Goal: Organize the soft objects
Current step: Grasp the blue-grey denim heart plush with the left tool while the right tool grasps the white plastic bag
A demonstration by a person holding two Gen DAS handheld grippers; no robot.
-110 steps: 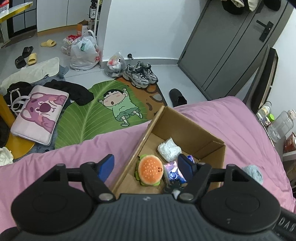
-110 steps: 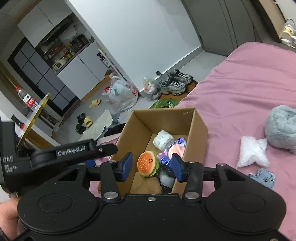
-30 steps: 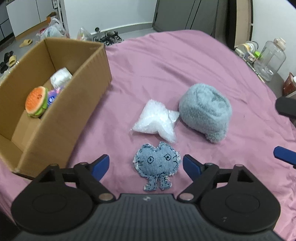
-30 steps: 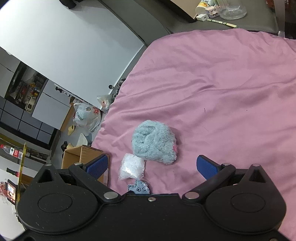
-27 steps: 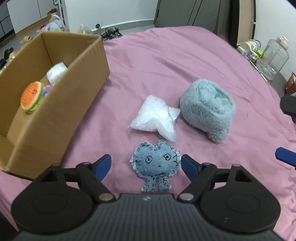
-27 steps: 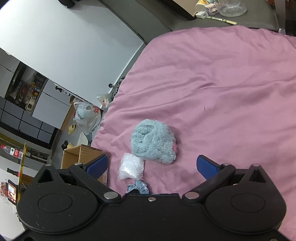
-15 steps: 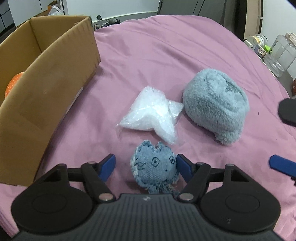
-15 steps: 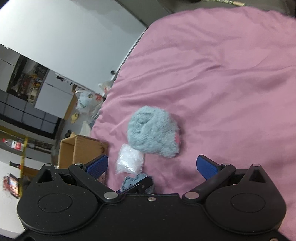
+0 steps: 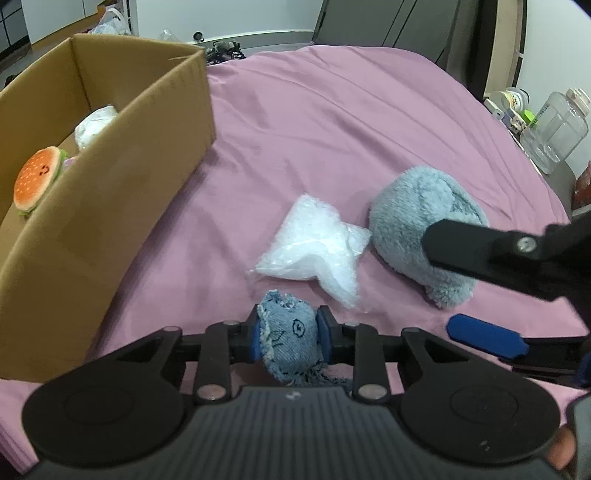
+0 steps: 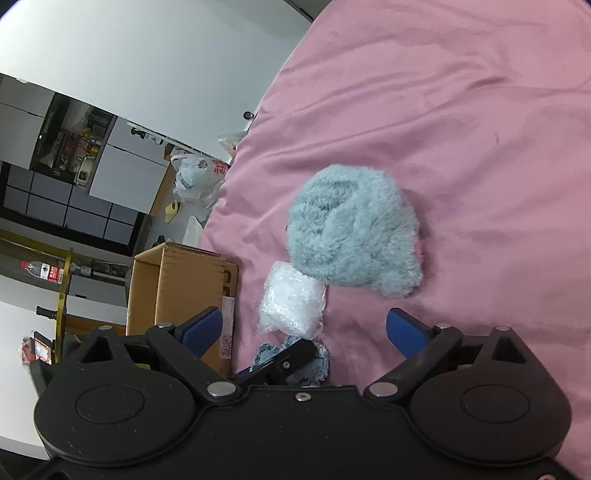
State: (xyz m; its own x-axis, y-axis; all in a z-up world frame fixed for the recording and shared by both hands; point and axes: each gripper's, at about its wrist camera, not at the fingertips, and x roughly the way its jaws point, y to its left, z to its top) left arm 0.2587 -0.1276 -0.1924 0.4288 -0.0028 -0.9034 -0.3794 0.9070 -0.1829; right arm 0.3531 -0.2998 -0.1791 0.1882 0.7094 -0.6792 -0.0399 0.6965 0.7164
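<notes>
Between left hand-held gripper (image 9: 287, 339) pads: denim toy (image 9: 290, 334), newly pinched.

Your left gripper (image 9: 287, 339) has just been closing and now pinches the denim toy (image 9: 290, 334); your right gripper (image 10: 303, 328) narrows slightly, nearer the fluffy plush (image 10: 354, 230).

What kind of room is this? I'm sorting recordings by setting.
Most likely a bedroom in a small lived-in flat: the work goes on atop a bed with a pink sheet, a dark wardrobe stands beyond it, and kitchen cabinets and a floor with a plastic bag show past the bed's edge.
</notes>
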